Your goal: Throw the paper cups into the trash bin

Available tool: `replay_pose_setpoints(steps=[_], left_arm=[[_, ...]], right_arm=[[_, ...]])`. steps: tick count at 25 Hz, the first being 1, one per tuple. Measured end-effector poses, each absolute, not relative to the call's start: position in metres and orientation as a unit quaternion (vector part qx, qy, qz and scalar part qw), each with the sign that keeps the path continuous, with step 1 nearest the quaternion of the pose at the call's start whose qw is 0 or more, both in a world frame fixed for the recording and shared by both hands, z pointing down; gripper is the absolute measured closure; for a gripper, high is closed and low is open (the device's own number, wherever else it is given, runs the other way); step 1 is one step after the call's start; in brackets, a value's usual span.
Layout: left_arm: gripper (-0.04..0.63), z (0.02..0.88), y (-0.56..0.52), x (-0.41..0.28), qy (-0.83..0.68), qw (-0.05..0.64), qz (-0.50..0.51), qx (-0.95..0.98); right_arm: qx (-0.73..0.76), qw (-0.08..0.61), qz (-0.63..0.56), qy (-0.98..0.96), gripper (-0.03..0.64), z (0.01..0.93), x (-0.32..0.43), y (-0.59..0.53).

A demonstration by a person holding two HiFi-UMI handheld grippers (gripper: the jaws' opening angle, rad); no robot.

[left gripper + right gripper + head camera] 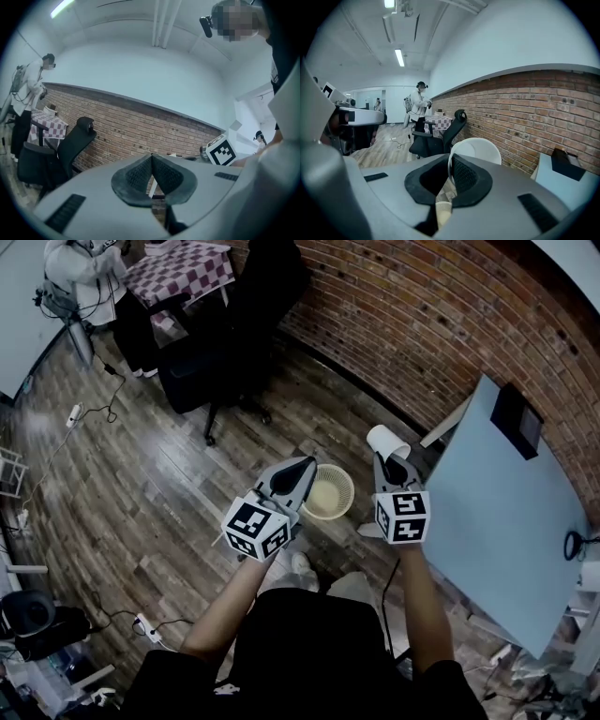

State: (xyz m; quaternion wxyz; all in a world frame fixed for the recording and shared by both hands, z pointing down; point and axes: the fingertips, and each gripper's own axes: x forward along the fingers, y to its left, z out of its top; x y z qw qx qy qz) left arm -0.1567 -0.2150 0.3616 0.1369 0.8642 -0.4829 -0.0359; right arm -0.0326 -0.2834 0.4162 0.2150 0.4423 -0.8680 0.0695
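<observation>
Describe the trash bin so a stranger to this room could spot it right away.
Find the pale blue table by the brick wall. On the wooden floor left of it stands the trash bin: round, cream, open-topped, unlike the black chair beyond.

No words, numbers or brand names can be read anywhere. The only signs are black-and-white square markers on the left cube [255, 529] and the right cube [403, 517], and these show patterns, not letters.
</observation>
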Motion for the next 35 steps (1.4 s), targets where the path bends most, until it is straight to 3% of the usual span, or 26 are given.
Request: replay_pose_setpoints(steps=[16, 35], left_arm=[[0.592, 0.437, -0.209, -0.169, -0.508, 0.213, -0.018, 0.834], [0.592, 0.566, -0.219, -0.154, -0.504, 0.273, 0.022, 0.819]], right_arm=[[0.398, 0.235, 0.117, -0.879, 0.604, 0.472, -0.061, -0.303], [0.388, 0.267, 0.199, -0.859, 0.604, 0.628, -0.069, -0.321]])
